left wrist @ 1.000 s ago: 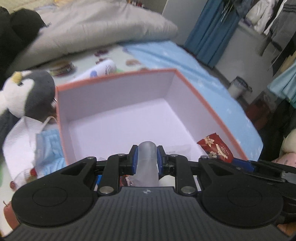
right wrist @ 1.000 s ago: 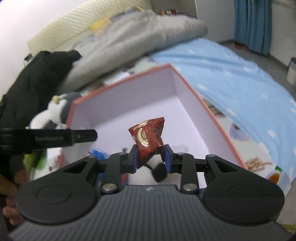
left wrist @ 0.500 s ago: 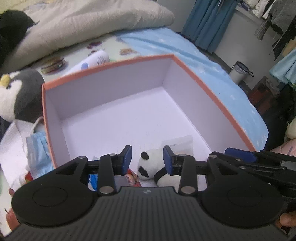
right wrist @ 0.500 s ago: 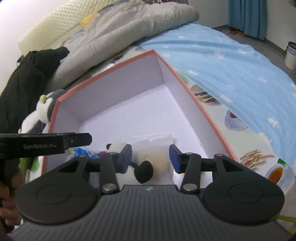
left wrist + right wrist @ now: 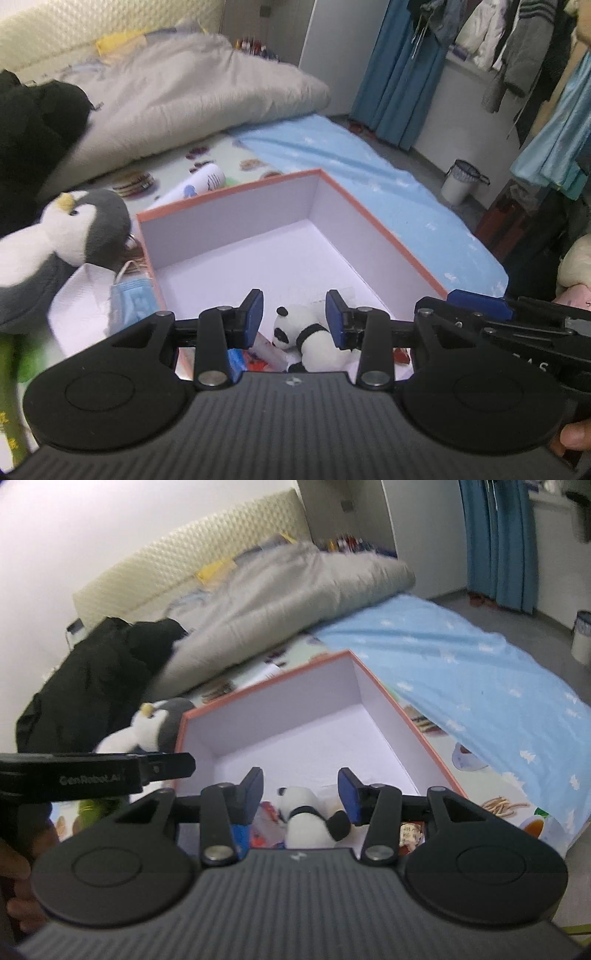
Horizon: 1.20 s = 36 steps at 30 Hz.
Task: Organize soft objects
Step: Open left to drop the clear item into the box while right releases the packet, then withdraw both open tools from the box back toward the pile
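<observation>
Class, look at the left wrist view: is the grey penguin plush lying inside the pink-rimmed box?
No. The penguin plush lies outside the box, beside its left wall, while only the panda plush shows inside.

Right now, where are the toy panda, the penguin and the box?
Toy panda (image 5: 288,332), left wrist view, on its face.
Penguin (image 5: 92,225), left wrist view, on its grey head.
Box (image 5: 373,698), right wrist view, on its inner right wall.

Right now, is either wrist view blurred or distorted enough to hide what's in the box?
Left wrist view: fisheye bends the edges, the penguin plush is smeared, but the panda plush in the box reads clearly. Right wrist view: softer overall, quilt blurred, panda still recognisable.
</observation>
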Motion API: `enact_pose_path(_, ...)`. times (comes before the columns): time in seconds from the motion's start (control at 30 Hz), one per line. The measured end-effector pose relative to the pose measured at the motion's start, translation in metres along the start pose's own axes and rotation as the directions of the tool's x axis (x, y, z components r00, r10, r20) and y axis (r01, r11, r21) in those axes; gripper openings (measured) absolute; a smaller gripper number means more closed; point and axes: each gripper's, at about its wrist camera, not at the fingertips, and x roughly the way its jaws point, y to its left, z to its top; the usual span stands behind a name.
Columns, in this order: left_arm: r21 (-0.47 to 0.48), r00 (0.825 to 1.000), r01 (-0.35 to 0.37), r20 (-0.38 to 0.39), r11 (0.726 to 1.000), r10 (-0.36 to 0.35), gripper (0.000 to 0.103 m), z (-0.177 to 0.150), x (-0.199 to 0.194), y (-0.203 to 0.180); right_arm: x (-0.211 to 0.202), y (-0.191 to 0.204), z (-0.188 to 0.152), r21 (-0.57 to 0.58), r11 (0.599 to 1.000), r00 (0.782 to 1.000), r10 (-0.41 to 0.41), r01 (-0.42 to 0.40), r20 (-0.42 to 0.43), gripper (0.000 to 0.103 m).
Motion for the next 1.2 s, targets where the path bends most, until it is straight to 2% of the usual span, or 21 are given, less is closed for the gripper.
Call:
enact_pose_path(0.23, -0.013, 0.997, -0.010, 0.078, 1.000, 0.011, 0.043, -0.030, -0.068, -0.004, -0.049, 0.024, -0.018, -0.030, 0.999, 0.997, 0.037, -0.035, 0.075, 0.048)
enact_pose_path(0.33, -0.020, 0.994, -0.020, 0.107, 1.000, 0.022, 0.048, -0.045, -0.092, -0.005, -0.066, 0.033, -0.025, -0.051, 0.998, 0.994, 0.043, -0.038, 0.098, 0.048)
enact_pose_path(0.43, -0.027, 0.991, -0.026, 0.128, 0.999, 0.029, 0.049, -0.063, -0.114, -0.006, -0.081, 0.040, -0.036, -0.065, 0.997, 0.992, 0.048, -0.041, 0.115, 0.048)
enact_pose_path(0.73, -0.076, 0.987, -0.050, 0.151, 0.996, 0.061, 0.049, -0.111, -0.156, 0.004, -0.106, 0.061, -0.071, -0.094, 0.993, 0.988, 0.082, -0.070, 0.128, 0.048)
enact_pose_path(0.87, -0.105, 0.983, -0.074, 0.160, 0.992, 0.090, 0.054, -0.134, -0.168, 0.014, -0.109, 0.071, -0.087, -0.115, 0.990, 0.987, 0.095, -0.079, 0.132, 0.048)
enact_pose_path(1.2, -0.146, 0.980, -0.112, 0.150, 0.983, 0.134, 0.054, -0.193, -0.193, 0.037, -0.113, 0.098, -0.131, -0.165, 0.981, 0.988, 0.123, -0.107, 0.096, 0.048)
